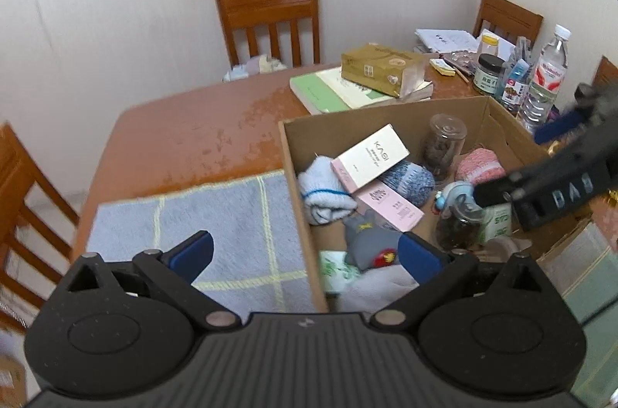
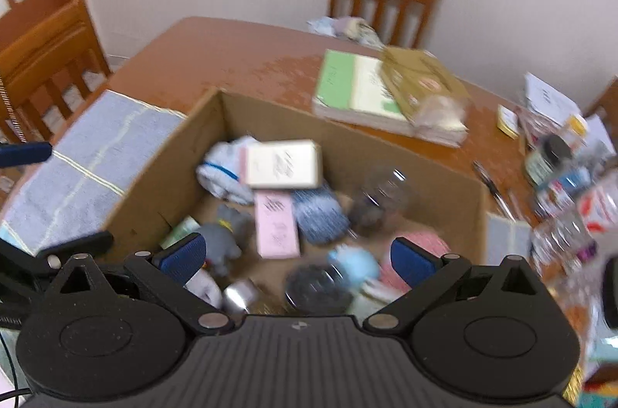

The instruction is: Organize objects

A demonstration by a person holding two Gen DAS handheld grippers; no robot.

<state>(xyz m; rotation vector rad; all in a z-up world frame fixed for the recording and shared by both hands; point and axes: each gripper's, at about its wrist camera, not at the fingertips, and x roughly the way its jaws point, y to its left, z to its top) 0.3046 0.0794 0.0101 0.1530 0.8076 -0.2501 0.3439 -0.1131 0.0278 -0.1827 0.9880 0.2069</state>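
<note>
My left gripper hangs wide open and empty over the cardboard box's left wall, beside the grey towel. My right gripper, also spread and empty, hovers above the crowded box. Inside, the white carton lies tilted, long axis diagonal. The brown tabletop stretches toward a chair.

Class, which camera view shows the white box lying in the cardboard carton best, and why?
The left wrist view: the white box is sharp there, its printed lettering visible. The right wrist view shows the same box blurred, its print smeared.
</note>
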